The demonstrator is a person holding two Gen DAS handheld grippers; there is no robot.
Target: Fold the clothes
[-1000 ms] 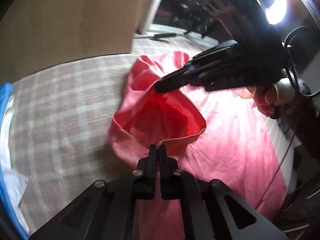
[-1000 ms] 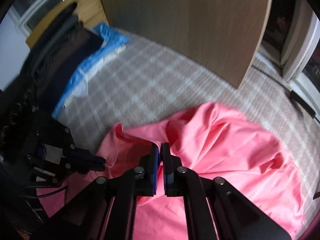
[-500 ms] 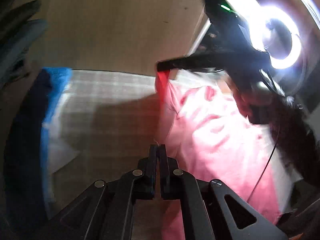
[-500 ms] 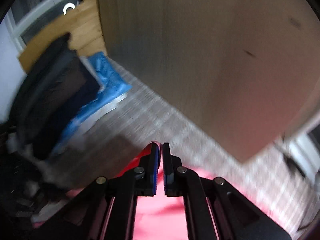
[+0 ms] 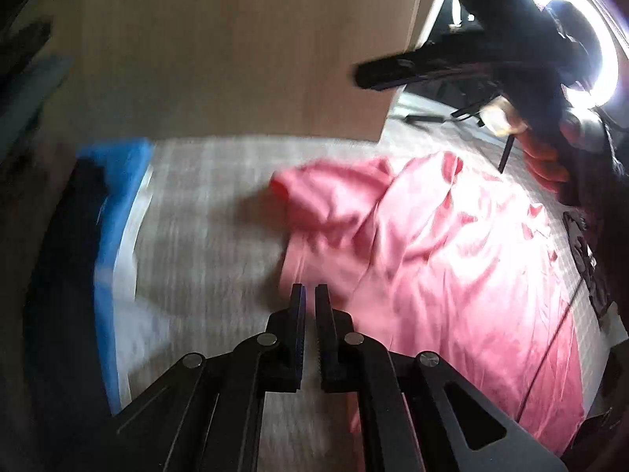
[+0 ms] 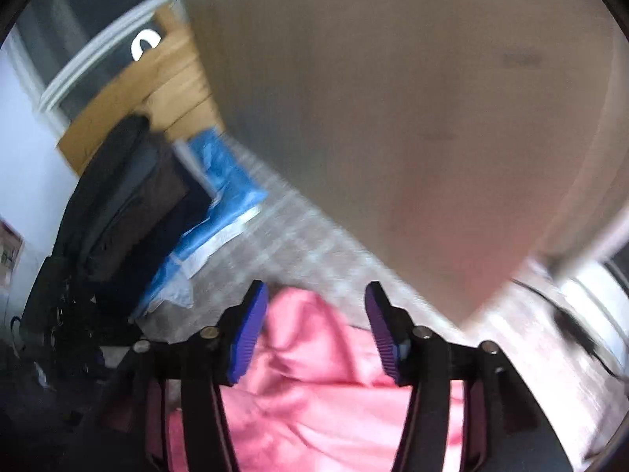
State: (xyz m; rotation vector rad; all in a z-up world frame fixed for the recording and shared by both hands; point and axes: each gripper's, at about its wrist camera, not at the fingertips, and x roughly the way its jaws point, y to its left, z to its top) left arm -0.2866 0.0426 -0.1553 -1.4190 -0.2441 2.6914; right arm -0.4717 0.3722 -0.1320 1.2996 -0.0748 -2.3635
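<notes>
A pink garment point(image 5: 432, 255) lies crumpled on the checked bed cover point(image 5: 204, 236), with one rumpled end reaching toward the wooden panel. My left gripper point(image 5: 309, 293) hovers over the garment's near left edge. Its jaws are opening, a narrow gap shows between them, and no cloth is in it. My right gripper point(image 6: 314, 299) is above the garment point(image 6: 314, 385), its jaws opening wide with blue pads point(image 6: 247, 334) bare and nothing between them. In the left wrist view the right gripper point(image 5: 377, 72) hangs high at the upper right in a hand.
A big wooden panel point(image 5: 236, 59) stands behind the bed. A blue and white cloth point(image 5: 118, 204) and dark folded clothes point(image 6: 129, 196) lie along the left side. A bright ring light point(image 5: 589, 59) glares at the upper right. A black cable point(image 5: 550, 354) crosses the garment's right part.
Both grippers were shut on the pink garment and lifting it. Now the cloth has dropped onto the bed, the right jaws stand wide and the left show a small gap.
</notes>
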